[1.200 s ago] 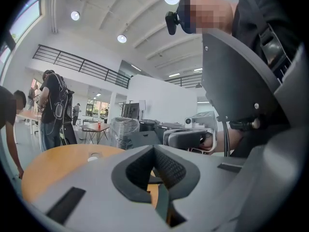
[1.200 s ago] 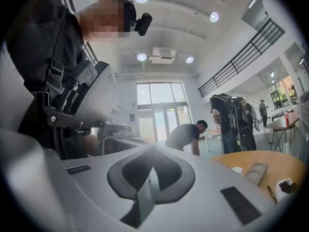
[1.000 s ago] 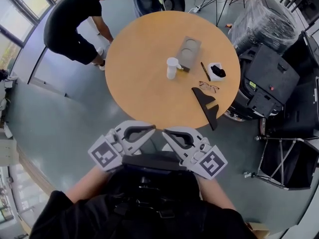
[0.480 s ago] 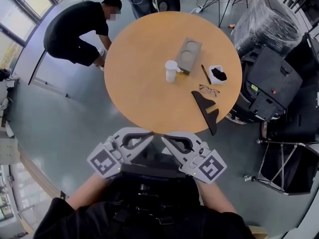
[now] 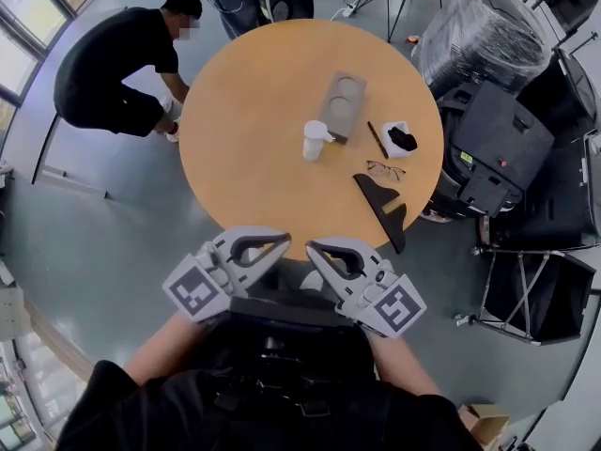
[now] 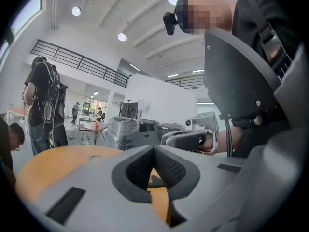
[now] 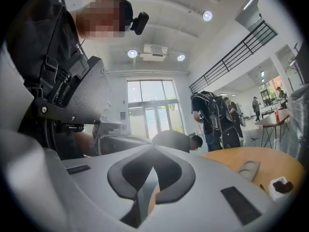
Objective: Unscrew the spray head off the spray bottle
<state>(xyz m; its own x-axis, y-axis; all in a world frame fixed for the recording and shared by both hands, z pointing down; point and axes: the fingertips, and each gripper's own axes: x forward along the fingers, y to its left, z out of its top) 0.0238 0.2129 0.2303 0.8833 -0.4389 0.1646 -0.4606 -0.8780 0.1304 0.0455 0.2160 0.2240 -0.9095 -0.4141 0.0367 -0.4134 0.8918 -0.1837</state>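
Note:
A white spray bottle stands upright near the middle of the round wooden table, its spray head on top. Both grippers hang side by side at the table's near edge, well short of the bottle. My left gripper is shut with nothing in it, tips meeting in the left gripper view. My right gripper is shut and empty too, pads together in the right gripper view. Neither gripper view shows the bottle.
On the table lie a grey two-cup holder, a pen, a small white box with a black item, glasses and a black wedge-shaped piece. A person in black crouches at the table's left. Wrapped equipment stands at the right.
I have come closer to the table; both shut grippers moved forward together and now reach its near edge. The objects on the table have not moved.

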